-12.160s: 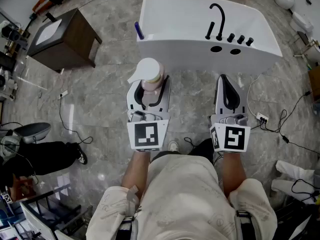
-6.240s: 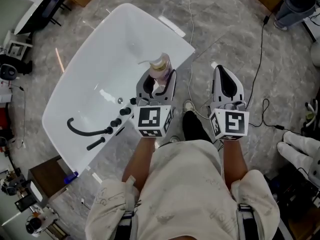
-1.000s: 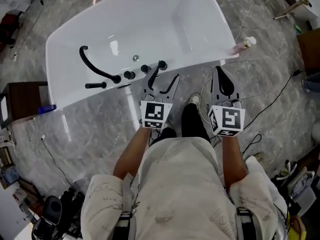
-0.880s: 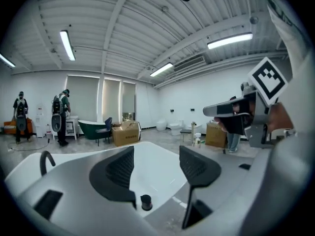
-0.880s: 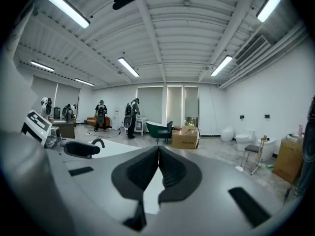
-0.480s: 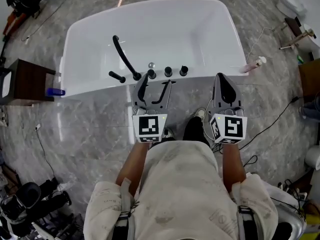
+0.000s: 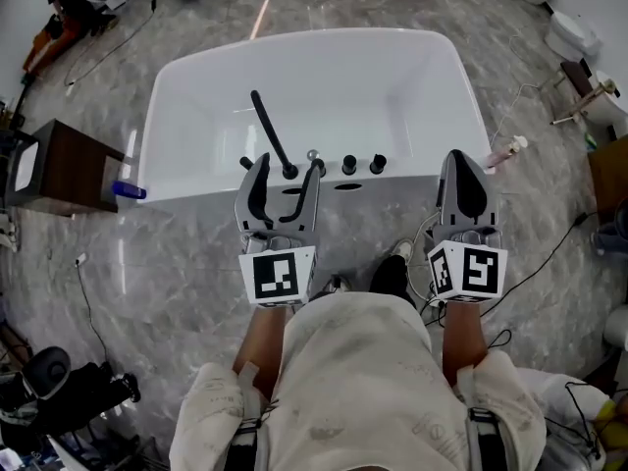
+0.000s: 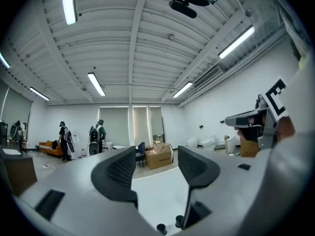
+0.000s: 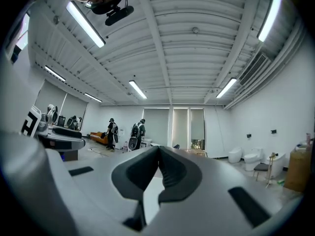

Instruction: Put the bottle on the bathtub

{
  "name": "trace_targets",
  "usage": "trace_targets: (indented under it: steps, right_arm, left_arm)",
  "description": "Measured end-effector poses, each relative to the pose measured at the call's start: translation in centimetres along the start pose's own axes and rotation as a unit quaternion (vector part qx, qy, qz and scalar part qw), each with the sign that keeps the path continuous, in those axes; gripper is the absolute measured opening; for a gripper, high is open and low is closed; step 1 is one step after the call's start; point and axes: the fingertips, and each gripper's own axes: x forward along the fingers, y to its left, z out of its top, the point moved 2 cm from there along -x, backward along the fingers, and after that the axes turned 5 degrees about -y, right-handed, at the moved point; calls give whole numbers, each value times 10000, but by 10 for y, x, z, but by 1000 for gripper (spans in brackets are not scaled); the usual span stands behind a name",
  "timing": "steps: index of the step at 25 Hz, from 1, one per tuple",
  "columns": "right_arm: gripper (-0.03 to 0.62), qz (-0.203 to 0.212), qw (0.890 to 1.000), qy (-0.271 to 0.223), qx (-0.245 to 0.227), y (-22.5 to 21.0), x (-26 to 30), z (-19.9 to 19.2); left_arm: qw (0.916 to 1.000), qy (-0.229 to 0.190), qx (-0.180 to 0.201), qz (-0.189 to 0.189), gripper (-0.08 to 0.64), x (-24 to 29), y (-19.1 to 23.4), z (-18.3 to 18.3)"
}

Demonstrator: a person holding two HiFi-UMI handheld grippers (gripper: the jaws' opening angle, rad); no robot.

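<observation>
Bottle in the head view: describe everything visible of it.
The bottle is small, pinkish, with a white pump top, plastic by its look. It sits at the bathtub's near right corner, seemingly on the rim, leaning outward in the picture. Nothing else touches it; the shut right gripper is nearest, clear of it.

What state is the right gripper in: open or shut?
Shut. In its own view the right gripper has its pads meeting at the tips, nothing between them.

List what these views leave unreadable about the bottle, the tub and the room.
- Small pink pump bottle on the white bathtub corner: head view, too small to read its label; absent from both gripper views.
- Small blue object at the tub's left end: head view, too small to identify.
- People across the room: left gripper view, too small for detail.
</observation>
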Motion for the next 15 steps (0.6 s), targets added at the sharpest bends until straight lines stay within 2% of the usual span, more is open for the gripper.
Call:
trace_targets:
  steps: [2,5,12,15]
  right_arm:
    - [-12,-39,9999,-42,-126,2,0,5]
    - [-12,-39,9999,-42,-112,5,-1,3]
    - [-12,-81,9999,-67,-51,5,-7,4]
    - [-12,-108,9999,-53,-55,1,-10,4]
  left_arm:
    - [9999,-116,50,82,262,-2,6,5]
    - [9999,-38,-34,143,261,-2,11,0]
    - [9999,-110,-24,35,245,-3,9,5]
    - [9999,-64,63,-97,185,-4,2,4]
